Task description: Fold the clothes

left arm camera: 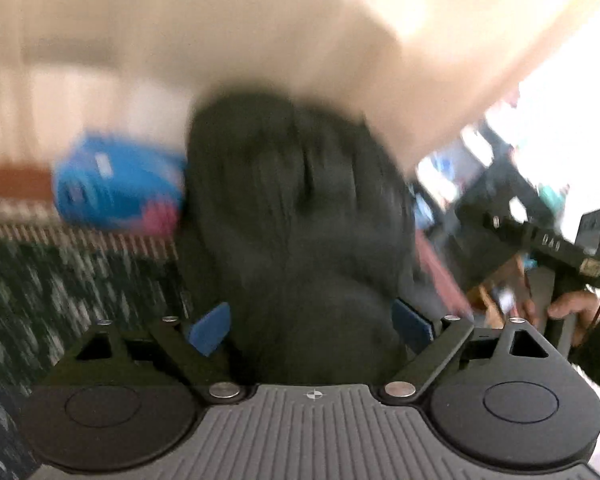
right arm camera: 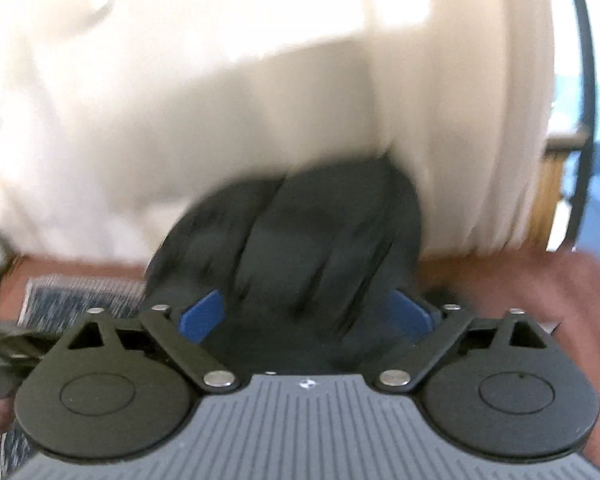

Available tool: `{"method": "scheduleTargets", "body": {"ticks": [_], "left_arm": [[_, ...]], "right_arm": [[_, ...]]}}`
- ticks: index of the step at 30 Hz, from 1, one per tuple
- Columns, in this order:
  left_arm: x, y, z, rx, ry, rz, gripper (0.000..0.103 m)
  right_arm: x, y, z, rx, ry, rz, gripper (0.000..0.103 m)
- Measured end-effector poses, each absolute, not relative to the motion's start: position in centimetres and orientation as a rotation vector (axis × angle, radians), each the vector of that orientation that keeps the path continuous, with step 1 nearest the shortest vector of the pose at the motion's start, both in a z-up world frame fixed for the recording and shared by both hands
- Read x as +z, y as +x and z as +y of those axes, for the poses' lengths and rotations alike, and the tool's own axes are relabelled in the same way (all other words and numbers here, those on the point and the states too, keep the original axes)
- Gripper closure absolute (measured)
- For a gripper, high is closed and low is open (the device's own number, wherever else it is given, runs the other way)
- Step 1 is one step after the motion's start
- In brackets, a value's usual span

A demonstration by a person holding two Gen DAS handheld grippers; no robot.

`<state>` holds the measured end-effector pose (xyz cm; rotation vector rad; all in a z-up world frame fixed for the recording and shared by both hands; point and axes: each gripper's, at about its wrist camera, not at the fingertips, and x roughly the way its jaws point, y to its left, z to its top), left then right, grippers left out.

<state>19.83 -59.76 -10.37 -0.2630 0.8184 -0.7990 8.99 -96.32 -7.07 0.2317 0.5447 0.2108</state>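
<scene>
Your left gripper (left arm camera: 312, 320) has a thick bunch of dark garment (left arm camera: 296, 208) between its blue pads (left arm camera: 208, 328), the jaws fairly wide around the bulk. Your right gripper (right arm camera: 308, 316) holds another bunch of the same dark cloth the same way. Both views are blurred, and the garment seems to be up off any surface, in front of pale fabric (right arm camera: 180, 100). A blue package (left arm camera: 116, 188) sits on the patterned carpet (left arm camera: 60, 280) to the left. As I judge it, keep both grips firm and level, and draw the cloth taut between them so any crease falls straight.
</scene>
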Motion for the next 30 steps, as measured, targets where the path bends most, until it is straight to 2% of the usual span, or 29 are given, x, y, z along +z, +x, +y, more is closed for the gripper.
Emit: {"method": "scheduleTargets", "body": {"ticks": [4, 8, 11, 12, 13, 14, 16, 18, 22, 24, 26, 28, 29, 30], "left_arm": [[-8.5, 23.4, -63.1, -0.770, -0.230, 0.755, 0.008], [-9.8, 25.8, -66.1, -0.739, -0.158, 0.778, 0.008], [-10.9, 27.5, -68.4, -0.716, -0.103, 0.799, 0.008], [-11.4, 28.0, -69.0, -0.712, -0.088, 0.816, 0.008], [-11.8, 28.1, -69.5, -0.721, -0.069, 0.822, 0.009], [-12.1, 28.2, -70.0, -0.732, -0.049, 0.824, 0.008], [-12.8, 28.2, -71.1, -0.762, -0.012, 0.826, 0.008], [-13.5, 28.1, -72.3, -0.803, 0.019, 0.828, 0.009], [-15.5, 28.1, -75.0, -0.838, 0.074, 0.837, 0.007], [-15.8, 28.1, -75.7, -0.828, 0.090, 0.838, 0.006], [-15.4, 28.5, -75.5, -0.823, 0.084, 0.861, 0.006], [-14.1, 29.0, -74.4, -0.810, 0.065, 0.875, 0.007], [-13.2, 29.0, -73.5, -0.797, 0.049, 0.865, 0.007], [-12.1, 28.8, -72.3, -0.783, 0.029, 0.844, 0.007]], "right_arm": [[-6.2, 13.6, -97.2, 0.177, 0.185, 0.566, 0.008], [-8.5, 16.9, -95.3, 0.104, 0.106, 0.616, 0.009], [-10.0, 18.1, -95.2, 0.096, 0.185, 0.633, 0.009], [-10.5, 18.7, -95.3, 0.103, 0.213, 0.649, 0.013], [-11.0, 19.1, -95.7, 0.134, 0.255, 0.679, 0.056], [-11.0, 19.0, -96.6, 0.148, 0.322, 0.687, 0.080], [-10.5, 18.1, -98.3, 0.151, 0.419, 0.672, 0.085], [-10.0, 16.0, -99.7, 0.124, 0.420, 0.647, 0.086], [-13.5, 13.6, -102.4, 0.038, 0.500, 0.712, 0.083], [-15.3, 13.5, -102.9, 0.020, 0.528, 0.737, 0.076], [-14.6, 14.3, -103.1, 0.015, 0.524, 0.752, 0.063], [-13.8, 15.1, -103.3, 0.012, 0.517, 0.766, 0.054], [-12.5, 14.7, -103.5, 0.016, 0.517, 0.724, 0.045], [-11.1, 14.1, -103.8, 0.021, 0.518, 0.671, 0.042]]}}
